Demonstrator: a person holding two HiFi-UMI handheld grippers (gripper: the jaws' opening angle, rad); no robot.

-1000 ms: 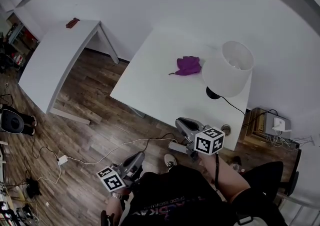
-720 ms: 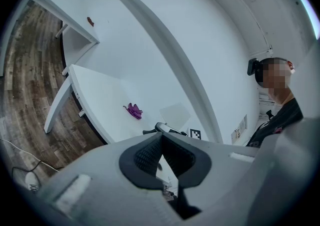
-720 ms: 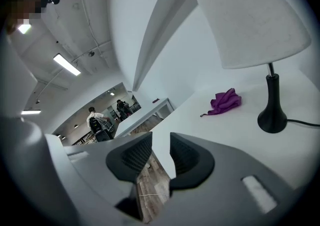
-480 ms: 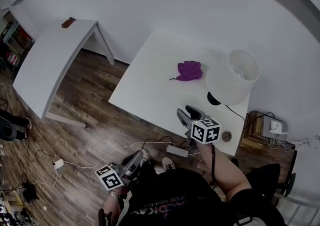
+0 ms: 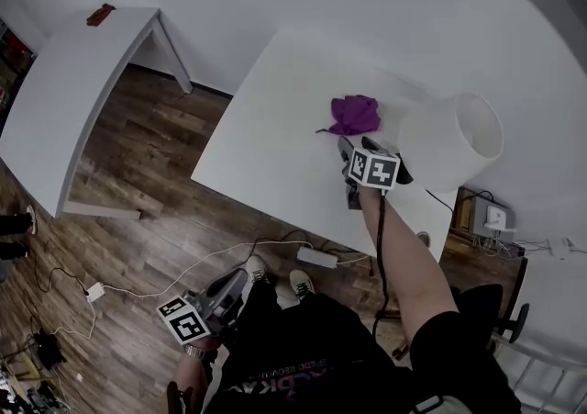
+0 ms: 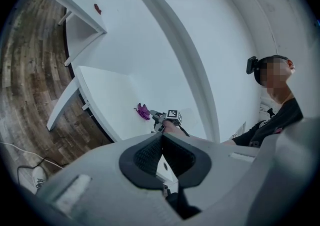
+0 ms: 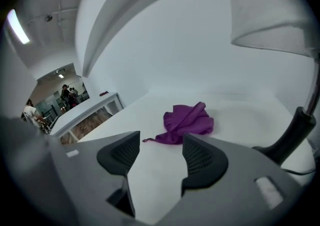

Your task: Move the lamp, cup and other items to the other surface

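Observation:
A crumpled purple cloth (image 5: 355,114) lies on the white table (image 5: 266,146), with a white-shaded lamp (image 5: 454,141) on a black base to its right. My right gripper (image 5: 356,146) hovers over the table just short of the cloth, beside the lamp base. Its jaws are opening and nothing is between them. In the right gripper view the cloth (image 7: 187,122) lies just beyond the right gripper (image 7: 160,152), and the lamp's stem (image 7: 292,132) rises at the right. My left gripper (image 5: 237,279) hangs low over the floor, shut (image 6: 161,137) and empty. No cup shows.
A second white table (image 5: 64,82) stands to the left across the wood floor, with a small red-brown item (image 5: 100,14) at its far end. A power strip (image 5: 316,257) and cables lie on the floor by the near table edge. People stand far off (image 7: 65,92).
My right gripper has moved forward from the table's near edge over the table, up to the purple cloth. The left gripper has stayed low.

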